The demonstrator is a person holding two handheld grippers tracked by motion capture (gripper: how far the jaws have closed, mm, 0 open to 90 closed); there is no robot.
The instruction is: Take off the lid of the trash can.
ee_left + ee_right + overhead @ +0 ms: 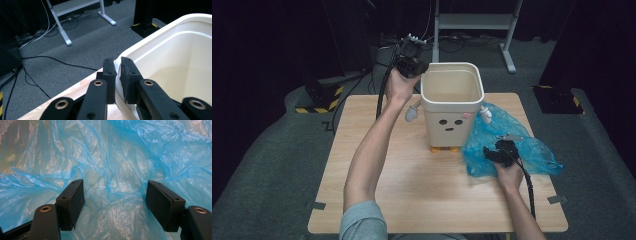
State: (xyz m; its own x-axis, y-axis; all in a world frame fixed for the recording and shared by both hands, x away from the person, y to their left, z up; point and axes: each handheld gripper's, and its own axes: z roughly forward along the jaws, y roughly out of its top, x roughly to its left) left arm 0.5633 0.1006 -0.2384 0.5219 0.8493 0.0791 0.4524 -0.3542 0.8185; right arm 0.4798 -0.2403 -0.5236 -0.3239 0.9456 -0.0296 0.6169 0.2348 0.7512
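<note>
Seemingly ready to line it, the cream bin stands mid-worktop with the left tool clamped on its near-left rim, while the blue bag lies just right of the bin under the spread-jawed right tool.

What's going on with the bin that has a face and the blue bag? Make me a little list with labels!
bin: cream bin with a dot-eyed face, upright on the wooden table
left gripper: left gripper, jaws pinching the bin's rim at a corner
bag: crumpled blue plastic bag, lying on the table beside the bin
right gripper: right gripper, jaws wide apart just over the bag, not squeezing it
inside the bin: looks empty
</note>
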